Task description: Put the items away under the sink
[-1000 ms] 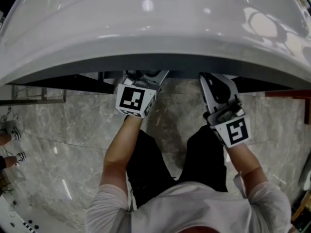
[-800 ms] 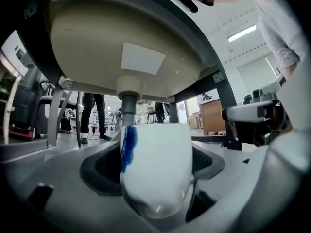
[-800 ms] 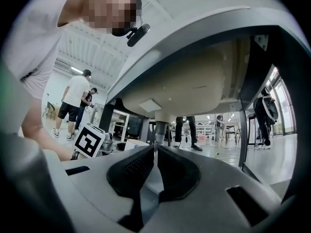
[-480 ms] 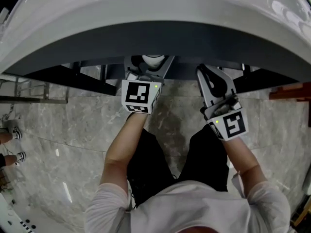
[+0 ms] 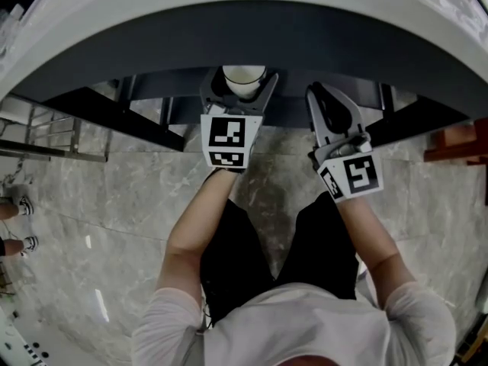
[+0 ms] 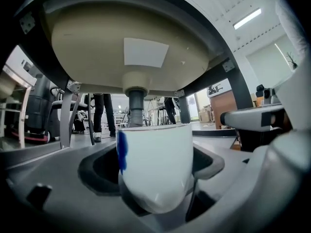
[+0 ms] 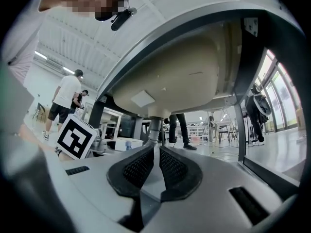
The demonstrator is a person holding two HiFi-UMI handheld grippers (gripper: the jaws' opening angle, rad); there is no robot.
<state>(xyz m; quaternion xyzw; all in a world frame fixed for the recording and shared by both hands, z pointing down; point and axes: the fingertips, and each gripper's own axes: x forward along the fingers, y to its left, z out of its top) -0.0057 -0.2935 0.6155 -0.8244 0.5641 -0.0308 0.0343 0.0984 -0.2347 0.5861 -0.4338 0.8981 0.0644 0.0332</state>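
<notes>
Beneath the pale sink basin (image 6: 92, 42), the left gripper (image 5: 242, 90) holds a white cup (image 6: 155, 164) upright, its jaws spread wide and pressed against the cup's sides. The cup bears a blue mark (image 6: 122, 151) on its left side and sits in line with the grey drain pipe (image 6: 135, 106) behind it. Beside it, the right gripper (image 7: 156, 166) points under the same basin, its ribbed black pads (image 7: 137, 168) nearly together with nothing between them. Grey marble floor (image 5: 114, 204) lies below.
</notes>
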